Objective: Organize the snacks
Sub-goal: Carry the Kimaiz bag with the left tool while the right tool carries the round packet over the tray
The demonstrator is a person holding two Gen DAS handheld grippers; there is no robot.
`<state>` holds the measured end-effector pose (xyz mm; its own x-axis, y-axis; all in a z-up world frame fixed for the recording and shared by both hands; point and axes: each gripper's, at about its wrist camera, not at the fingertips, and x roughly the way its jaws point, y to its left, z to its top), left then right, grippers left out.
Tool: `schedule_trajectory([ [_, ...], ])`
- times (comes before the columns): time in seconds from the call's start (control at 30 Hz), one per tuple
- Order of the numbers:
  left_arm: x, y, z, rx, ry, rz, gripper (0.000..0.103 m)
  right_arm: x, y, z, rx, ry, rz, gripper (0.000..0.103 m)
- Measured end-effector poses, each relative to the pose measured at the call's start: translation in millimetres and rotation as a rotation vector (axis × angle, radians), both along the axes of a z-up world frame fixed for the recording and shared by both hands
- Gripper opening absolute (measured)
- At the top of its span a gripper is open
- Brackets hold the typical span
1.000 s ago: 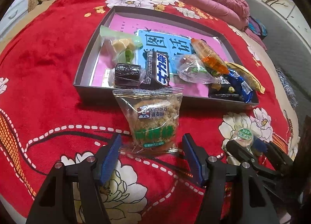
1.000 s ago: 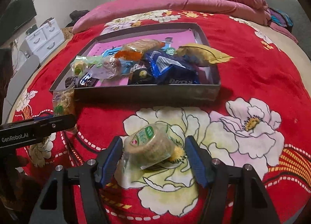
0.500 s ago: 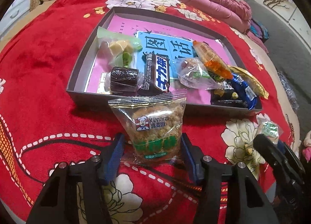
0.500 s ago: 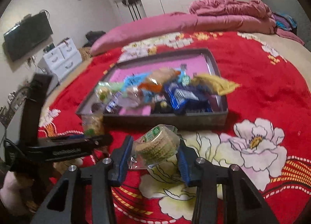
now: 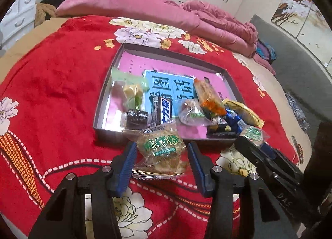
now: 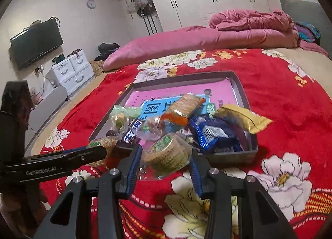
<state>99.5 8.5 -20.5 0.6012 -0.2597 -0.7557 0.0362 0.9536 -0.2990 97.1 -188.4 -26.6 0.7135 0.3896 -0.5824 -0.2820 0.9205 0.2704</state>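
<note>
My left gripper [image 5: 161, 146] has a clear packet of crumbly pastry with a green label [image 5: 159, 141] between its blue pads, lifted off the red blanket; its jaws are closing on it. My right gripper [image 6: 165, 150] is shut on a round cake in a clear wrapper with a green sticker [image 6: 168, 153], also off the blanket. Both hang just in front of the grey tray's near wall [image 5: 112, 133]. The tray holds a chocolate bar [image 5: 161, 110], an orange packet [image 5: 209, 97], blue packets [image 5: 232, 118], a yellow packet [image 5: 244, 112] and other snacks. In the left wrist view the right gripper [image 5: 255, 141] sits at the right.
The tray lies on a bed covered by a red flowered blanket [image 5: 51, 72]. A pink quilt [image 5: 166, 10] is bunched along the far side. White drawers [image 6: 72, 70] and a wall television [image 6: 35, 43] stand beyond the left edge of the bed.
Both grippers have closed in on their snacks and risen, lifting the pastry packet and the round cake off the blanket. Both views have tilted up and show more of the room.
</note>
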Motion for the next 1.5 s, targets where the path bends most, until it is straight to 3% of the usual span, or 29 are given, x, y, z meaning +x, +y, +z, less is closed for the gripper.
schedule_trajectory([
  [0.53,37,15,3,-0.004,-0.052,0.080,0.050,18,-2,0,0.009,-0.019,-0.029,0.044],
  [1.5,63,5,-9,0.077,-0.073,0.065,0.051,50,23,-13,-0.044,-0.009,0.009,0.044],
])
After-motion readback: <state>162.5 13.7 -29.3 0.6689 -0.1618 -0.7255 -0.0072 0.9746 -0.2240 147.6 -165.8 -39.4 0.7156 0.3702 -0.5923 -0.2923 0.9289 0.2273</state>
